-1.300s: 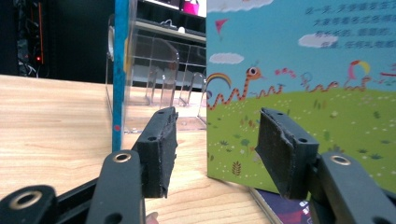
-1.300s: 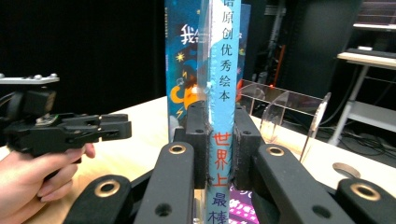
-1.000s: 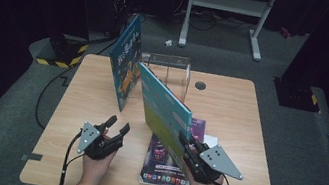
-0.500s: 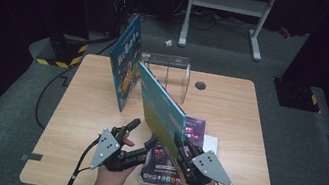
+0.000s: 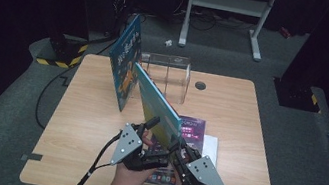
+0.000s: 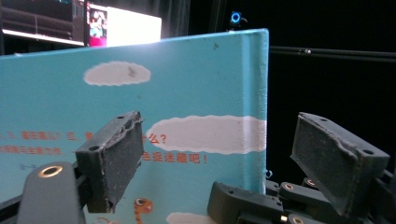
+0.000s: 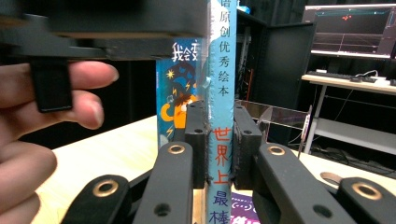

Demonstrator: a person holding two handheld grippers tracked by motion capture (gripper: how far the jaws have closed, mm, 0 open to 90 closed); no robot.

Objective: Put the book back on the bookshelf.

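A large turquoise picture book (image 5: 156, 105) stands tilted on edge over the table's front middle. My right gripper (image 5: 176, 149) is shut on its lower spine; in the right gripper view both pads (image 7: 196, 140) press the spine (image 7: 222, 88) with its red characters. My left gripper (image 5: 155, 134) is right beside it on the book's left face. Its jaws have just been opening. In the left gripper view they stand wide apart (image 6: 224, 158), with the book's cover and edge (image 6: 187, 102) between them and neither pad touching it.
A second picture book (image 5: 124, 60) stands upright against a clear acrylic holder (image 5: 168, 73) at the back of the wooden table (image 5: 82, 119). A purple book (image 5: 194, 128) lies flat on a white one (image 5: 212, 148) under the held book. A round grommet (image 5: 199, 85) sits behind.
My left gripper has risen from the table's front left and come right up to the turquoise book, its jaws spreading. The right gripper and the book have barely shifted.
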